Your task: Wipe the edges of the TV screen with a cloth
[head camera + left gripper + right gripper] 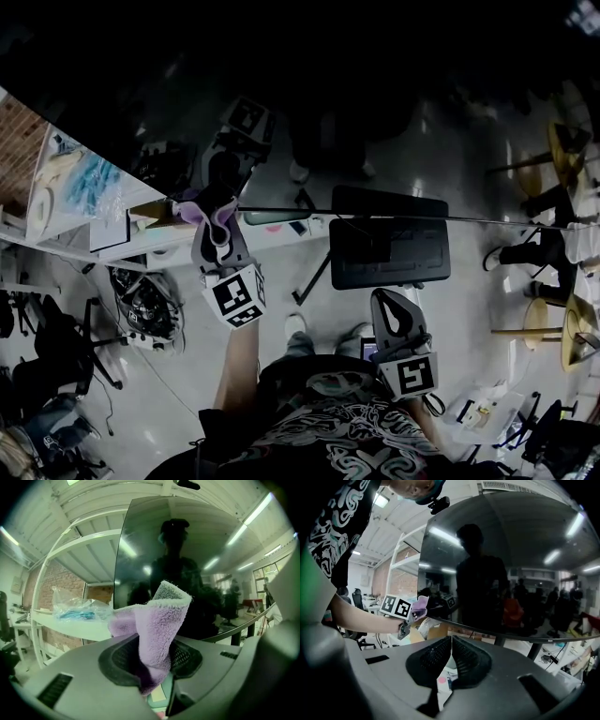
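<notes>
Left gripper [151, 662] pinches the cloth [157, 623] upright, tip toward the TV's [211, 550] lower left corner; right gripper [451, 651] has its jaws pressed together.

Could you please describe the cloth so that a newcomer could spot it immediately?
Find the large dark TV screen. By its left edge, the left gripper is shut on a fluffy lilac cloth, the only soft purple thing there.
</notes>
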`<state>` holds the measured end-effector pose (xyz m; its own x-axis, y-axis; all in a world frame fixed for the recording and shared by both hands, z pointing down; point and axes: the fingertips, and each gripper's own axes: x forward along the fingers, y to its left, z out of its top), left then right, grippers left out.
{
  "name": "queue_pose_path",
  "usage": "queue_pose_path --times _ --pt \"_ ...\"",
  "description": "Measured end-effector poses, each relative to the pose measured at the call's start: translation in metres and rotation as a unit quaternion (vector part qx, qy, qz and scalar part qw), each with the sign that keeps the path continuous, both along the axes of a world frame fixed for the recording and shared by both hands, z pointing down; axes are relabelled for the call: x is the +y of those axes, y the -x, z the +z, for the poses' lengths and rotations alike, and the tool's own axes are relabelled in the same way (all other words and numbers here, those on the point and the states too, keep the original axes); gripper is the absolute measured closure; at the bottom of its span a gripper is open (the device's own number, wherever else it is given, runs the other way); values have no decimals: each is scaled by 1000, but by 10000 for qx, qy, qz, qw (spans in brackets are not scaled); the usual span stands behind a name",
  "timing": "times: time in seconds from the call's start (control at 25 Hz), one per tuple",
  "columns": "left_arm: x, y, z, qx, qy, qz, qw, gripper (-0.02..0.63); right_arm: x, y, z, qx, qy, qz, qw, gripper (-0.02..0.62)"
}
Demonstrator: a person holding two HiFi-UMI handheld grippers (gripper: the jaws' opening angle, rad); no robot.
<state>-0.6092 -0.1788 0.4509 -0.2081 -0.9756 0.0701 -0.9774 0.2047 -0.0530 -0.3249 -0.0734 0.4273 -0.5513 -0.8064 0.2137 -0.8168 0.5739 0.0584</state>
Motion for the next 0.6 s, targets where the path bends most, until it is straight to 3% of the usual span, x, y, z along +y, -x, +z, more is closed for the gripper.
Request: queue_pose_path --times 0.6 --pt "-2 -22 1 18 17 151 9999 466 0 -15 0 1 -34 44 10000 566"
